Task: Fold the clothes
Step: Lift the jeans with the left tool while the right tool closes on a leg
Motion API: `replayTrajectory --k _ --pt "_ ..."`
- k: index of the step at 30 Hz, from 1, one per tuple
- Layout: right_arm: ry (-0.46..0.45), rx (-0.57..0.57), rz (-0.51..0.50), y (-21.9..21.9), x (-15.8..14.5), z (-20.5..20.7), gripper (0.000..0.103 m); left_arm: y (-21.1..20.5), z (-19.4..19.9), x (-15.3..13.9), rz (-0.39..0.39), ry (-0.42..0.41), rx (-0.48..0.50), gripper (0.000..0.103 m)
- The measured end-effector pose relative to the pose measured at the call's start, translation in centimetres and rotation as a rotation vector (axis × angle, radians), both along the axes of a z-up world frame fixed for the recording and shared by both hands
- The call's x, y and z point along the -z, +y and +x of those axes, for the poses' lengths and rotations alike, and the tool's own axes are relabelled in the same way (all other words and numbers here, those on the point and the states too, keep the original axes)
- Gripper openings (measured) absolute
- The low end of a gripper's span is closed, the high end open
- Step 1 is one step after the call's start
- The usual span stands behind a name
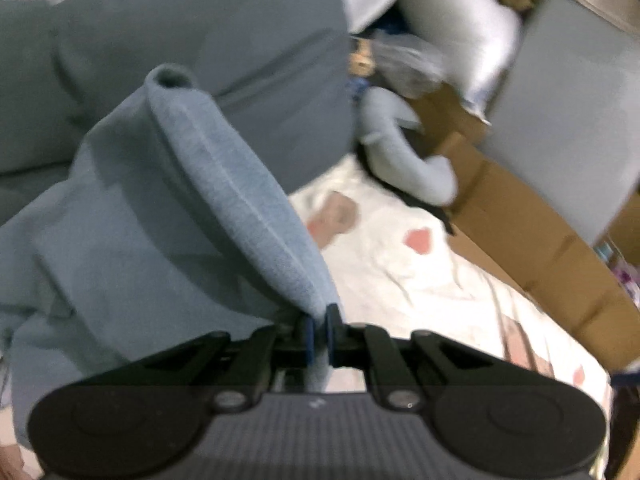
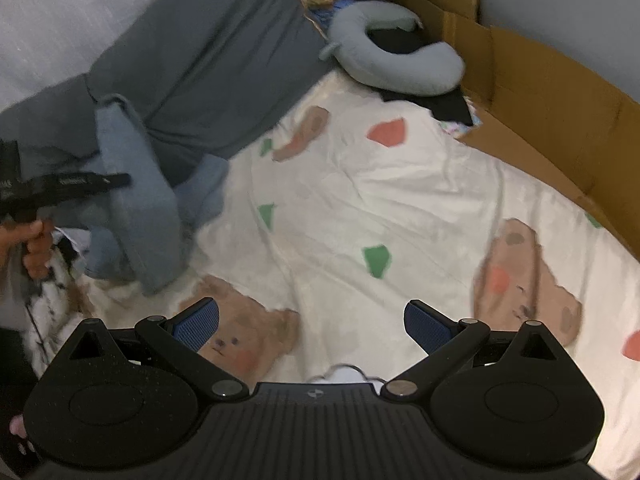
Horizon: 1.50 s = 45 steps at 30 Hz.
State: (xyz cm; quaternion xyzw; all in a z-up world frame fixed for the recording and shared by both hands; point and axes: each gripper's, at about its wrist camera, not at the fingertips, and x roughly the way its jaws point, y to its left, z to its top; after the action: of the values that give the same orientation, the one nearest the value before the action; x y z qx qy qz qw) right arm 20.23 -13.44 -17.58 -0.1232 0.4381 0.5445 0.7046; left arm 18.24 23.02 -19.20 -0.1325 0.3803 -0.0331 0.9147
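The left hand-held gripper (image 1: pixel 319 320) is pinching the blue garment (image 1: pixel 168 216) off the bed (image 2: pixel 360 200), pickup underway, while the right hand-held gripper (image 2: pixel 312 326) is gaping wide, probably needing another edge next.

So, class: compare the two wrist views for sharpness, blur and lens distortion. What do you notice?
Left wrist view: motion blur smears the background boxes and the blue garment pinched in the left gripper. Right wrist view: mostly sharper, the patterned bedsheet reads clearly, blur only around the garment at left. Both: fisheye bending, dark corners.
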Motion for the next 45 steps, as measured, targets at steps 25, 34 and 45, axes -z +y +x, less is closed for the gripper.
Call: replayTrajectory --k 25,34,45 --pt "0.041 -0.231 0.22 8.0 2.0 -7.6 0.094 -8.8 -3.0 -1.2 -0.296 0.058 0.284 0.005" --pt "0.12 -0.271 0.209 6.4 3.8 -6.3 0.031 -10.3 -4.0 0.0 -0.366 0.108 0.324 0.005" --pt "0.177 -0.23 0.091 1.5 3.8 -4.6 0.014 -8.0 -6.1 0.2 -0.368 0.13 0.293 0.073"
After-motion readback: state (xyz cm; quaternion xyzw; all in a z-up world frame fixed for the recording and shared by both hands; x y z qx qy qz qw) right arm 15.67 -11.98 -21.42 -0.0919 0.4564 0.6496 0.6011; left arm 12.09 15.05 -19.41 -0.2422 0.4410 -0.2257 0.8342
